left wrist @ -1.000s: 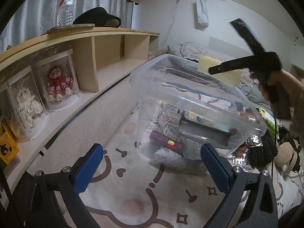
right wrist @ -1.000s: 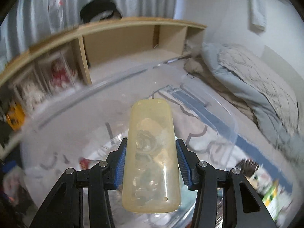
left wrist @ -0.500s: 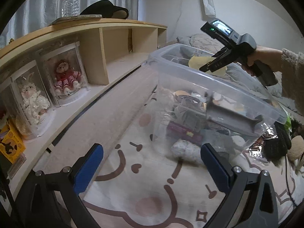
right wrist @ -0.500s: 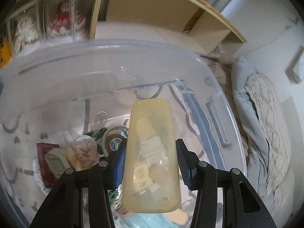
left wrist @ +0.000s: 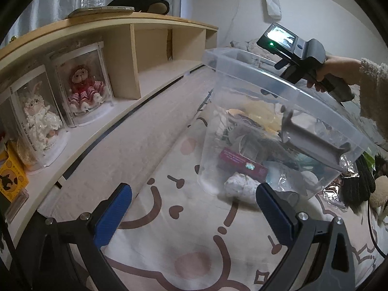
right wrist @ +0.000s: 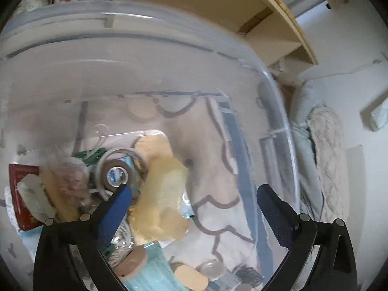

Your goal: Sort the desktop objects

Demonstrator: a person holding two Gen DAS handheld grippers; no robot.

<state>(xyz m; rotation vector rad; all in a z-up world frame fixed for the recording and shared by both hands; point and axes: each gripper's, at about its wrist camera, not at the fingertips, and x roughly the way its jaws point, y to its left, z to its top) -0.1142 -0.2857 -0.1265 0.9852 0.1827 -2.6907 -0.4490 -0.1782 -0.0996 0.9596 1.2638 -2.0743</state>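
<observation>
A clear plastic bin [left wrist: 245, 77] stands on a cartoon-print mat and holds several small items. In the right wrist view my right gripper [right wrist: 194, 195] is open and empty above the bin [right wrist: 278, 101]. A translucent yellow phone case [right wrist: 162, 189] lies loose on the pile below it, beside a tape roll [right wrist: 116, 173] and a red booklet [right wrist: 21, 181]. My left gripper [left wrist: 194, 208] is open and empty, low over the mat in front of the bin. The right gripper's body [left wrist: 295, 55] shows over the bin's far rim.
A wooden shelf unit [left wrist: 135, 55] runs along the left, with two boxed dolls [left wrist: 82, 84] and a yellow box [left wrist: 11, 179]. A bottle and a black cap sit on top. Foil wrappers and dark plush items [left wrist: 359, 184] lie right of the bin. Bedding lies behind.
My right gripper moved down over the bin, opened and let go of the yellow phone case, which now lies in the bin. The left gripper stayed open and shifted slightly.
</observation>
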